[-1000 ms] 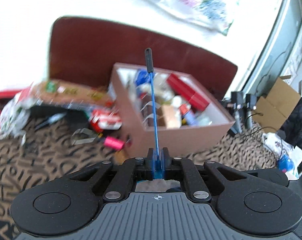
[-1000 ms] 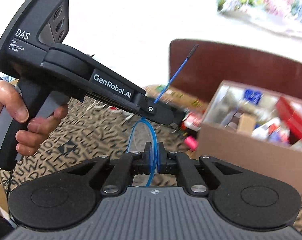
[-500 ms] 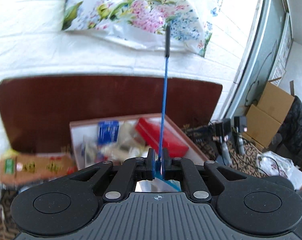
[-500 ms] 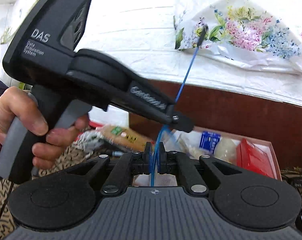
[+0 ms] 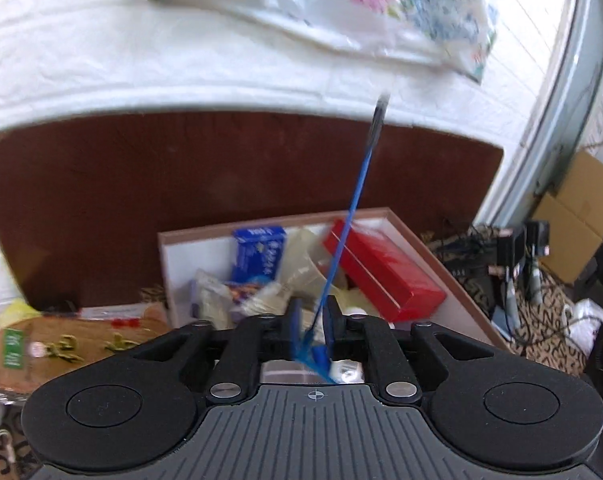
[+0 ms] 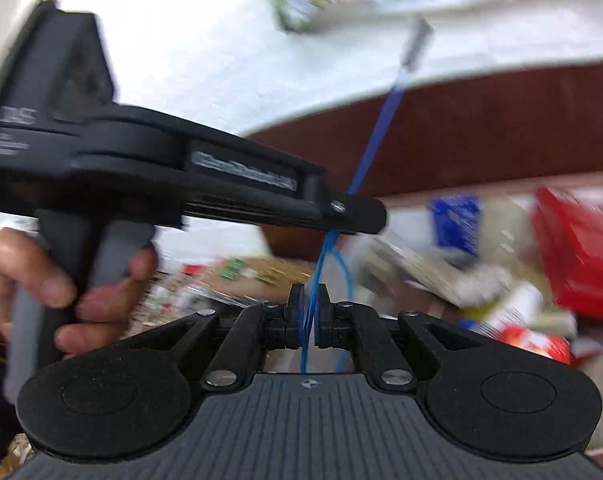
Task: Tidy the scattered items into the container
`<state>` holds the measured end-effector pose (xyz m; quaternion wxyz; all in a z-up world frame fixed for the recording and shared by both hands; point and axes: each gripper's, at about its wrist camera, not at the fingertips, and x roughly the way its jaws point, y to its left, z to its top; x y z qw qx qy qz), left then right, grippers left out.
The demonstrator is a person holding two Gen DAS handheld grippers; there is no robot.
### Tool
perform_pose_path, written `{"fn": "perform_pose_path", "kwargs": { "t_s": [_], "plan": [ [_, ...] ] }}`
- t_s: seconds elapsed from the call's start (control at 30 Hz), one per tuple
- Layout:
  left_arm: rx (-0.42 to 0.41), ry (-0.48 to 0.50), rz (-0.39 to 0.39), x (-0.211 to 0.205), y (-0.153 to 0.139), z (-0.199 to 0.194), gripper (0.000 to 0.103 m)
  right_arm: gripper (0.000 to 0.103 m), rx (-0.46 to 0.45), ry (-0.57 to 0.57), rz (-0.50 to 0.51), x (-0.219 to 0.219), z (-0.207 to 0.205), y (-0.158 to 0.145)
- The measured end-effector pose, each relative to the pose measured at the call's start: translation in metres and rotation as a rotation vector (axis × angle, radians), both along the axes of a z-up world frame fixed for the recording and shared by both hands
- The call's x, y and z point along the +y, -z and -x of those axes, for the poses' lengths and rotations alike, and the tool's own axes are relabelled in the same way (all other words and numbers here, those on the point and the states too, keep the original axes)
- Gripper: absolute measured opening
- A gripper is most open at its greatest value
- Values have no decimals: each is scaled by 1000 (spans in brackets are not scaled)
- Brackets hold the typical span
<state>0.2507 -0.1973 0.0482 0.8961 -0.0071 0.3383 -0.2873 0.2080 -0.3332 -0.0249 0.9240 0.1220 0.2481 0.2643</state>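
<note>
The left gripper (image 5: pixel 311 316), jaws just parted, frees the blue cable (image 5: pixel 347 224) over the box (image 5: pixel 453 280); the right gripper (image 6: pixel 309 312) looks nearly closed on its loop. Next, probably, right lets go.

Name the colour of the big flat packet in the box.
Red, clearest in the left wrist view.
</note>
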Motion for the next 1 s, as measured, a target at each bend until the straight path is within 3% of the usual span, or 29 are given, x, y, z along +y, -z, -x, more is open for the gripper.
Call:
{"fn": "perform_pose_path", "kwargs": {
  "t_s": [0.07, 0.1, 0.13, 0.17, 0.37, 0.5, 0.67, 0.87, 1.0],
  "plan": [
    [13, 30, -12, -10, 11, -1, 70, 16, 41, 78, 19, -9, -3, 9],
    [7, 31, -12, -12, 14, 0, 75, 31, 51, 115, 38, -15, -3, 12],
    [-9, 35, -11, -13, 16, 1, 78, 54, 47, 140, 52, -19, -1, 13],
    [-26, 41, -10, -12, 17, 3, 79, 61, 36, 161, 66, -23, 1, 14],
    [-39, 32, -17, -3, 18, 7, 101, 68, -25, 212, 134, -32, 11, 8],
    [-28, 55, -56, -3, 27, 18, 103, 99, -14, 225, 188, -27, 12, 12],
    [-1, 39, -97, -1, 40, 42, 103, 103, 87, 208, 362, -7, 10, 19],
    [-59, -99, -54, 19, 40, 85, 103, 103, 58, 243, 325, -19, 45, 2],
    [-67, -162, -38, 26, 40, 113, 103, 103, 18, 255, 367, -24, 75, -10]
  ]
}}
